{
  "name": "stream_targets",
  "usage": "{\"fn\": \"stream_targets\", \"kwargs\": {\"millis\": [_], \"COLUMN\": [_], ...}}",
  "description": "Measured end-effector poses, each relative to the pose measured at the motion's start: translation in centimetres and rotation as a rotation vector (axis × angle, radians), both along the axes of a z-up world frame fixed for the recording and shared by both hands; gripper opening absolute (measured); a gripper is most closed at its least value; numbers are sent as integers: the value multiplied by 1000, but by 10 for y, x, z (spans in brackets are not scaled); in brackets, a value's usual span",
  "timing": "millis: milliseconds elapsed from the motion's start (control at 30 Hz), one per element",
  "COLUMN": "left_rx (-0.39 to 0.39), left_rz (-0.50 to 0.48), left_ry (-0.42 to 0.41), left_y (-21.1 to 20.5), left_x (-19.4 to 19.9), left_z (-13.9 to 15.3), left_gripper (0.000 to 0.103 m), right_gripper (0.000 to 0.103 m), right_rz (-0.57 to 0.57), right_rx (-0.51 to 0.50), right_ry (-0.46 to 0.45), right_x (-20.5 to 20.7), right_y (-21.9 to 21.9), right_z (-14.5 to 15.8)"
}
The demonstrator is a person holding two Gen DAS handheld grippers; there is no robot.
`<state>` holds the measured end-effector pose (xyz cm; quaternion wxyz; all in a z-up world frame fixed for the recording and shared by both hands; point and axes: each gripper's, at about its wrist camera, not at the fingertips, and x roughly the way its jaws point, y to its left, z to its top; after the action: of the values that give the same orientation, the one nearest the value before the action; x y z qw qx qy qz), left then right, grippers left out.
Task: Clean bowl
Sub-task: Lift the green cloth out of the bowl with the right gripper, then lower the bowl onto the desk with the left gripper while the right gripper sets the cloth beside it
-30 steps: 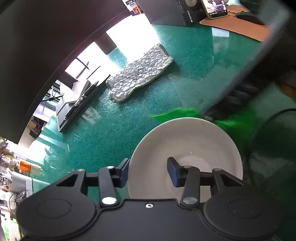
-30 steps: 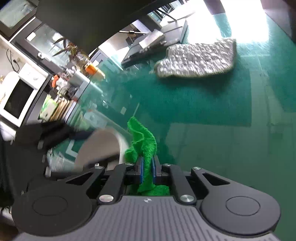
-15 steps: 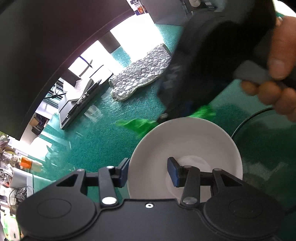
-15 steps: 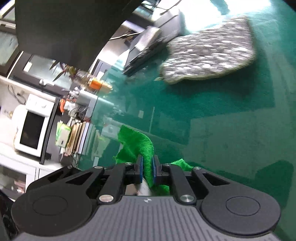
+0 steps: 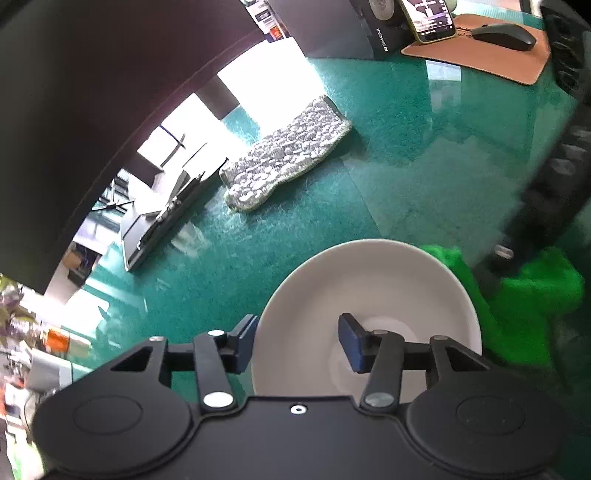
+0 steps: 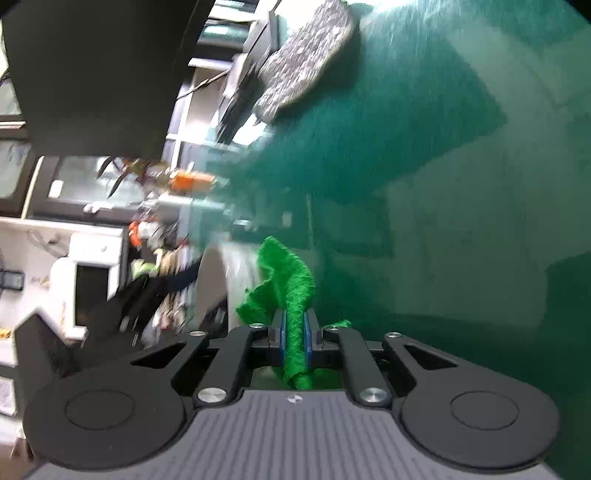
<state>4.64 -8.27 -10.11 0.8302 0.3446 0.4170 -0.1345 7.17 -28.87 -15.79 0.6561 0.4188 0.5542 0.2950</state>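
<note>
A white bowl (image 5: 369, 288) sits tilted toward me in the left wrist view. My left gripper (image 5: 297, 339) is shut on its near rim, one blue pad outside and one inside. My right gripper (image 6: 294, 338) is shut on a green cloth (image 6: 291, 288). The cloth (image 5: 532, 306) hangs at the bowl's right side, outside the rim, with the right gripper's black body above it. In the blurred right wrist view the bowl (image 6: 218, 280) shows edge-on to the left of the cloth.
A green mat (image 5: 406, 166) covers the table. A grey patterned cloth (image 5: 284, 155) lies at the back. A laptop (image 5: 162, 221) stands far left. A phone (image 5: 430, 16), a mouse (image 5: 504, 37) and a brown pad (image 5: 491, 59) are at the far right.
The right gripper swept the green cloth from over the bowl's far rim to the bowl's right side. The left gripper kept hold of the bowl.
</note>
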Motion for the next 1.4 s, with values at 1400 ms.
{"fn": "stream_targets", "kwargs": {"millis": [1400], "left_rx": [-266], "left_rz": [444], "left_ry": [72], "left_y": [75], "left_x": [7], "left_z": [12], "left_gripper": [78], "right_gripper": [22], "right_rz": [-41], "right_rx": [-603], "right_ry": [-415], "right_x": [15], "right_y": [33], "right_z": [50]}}
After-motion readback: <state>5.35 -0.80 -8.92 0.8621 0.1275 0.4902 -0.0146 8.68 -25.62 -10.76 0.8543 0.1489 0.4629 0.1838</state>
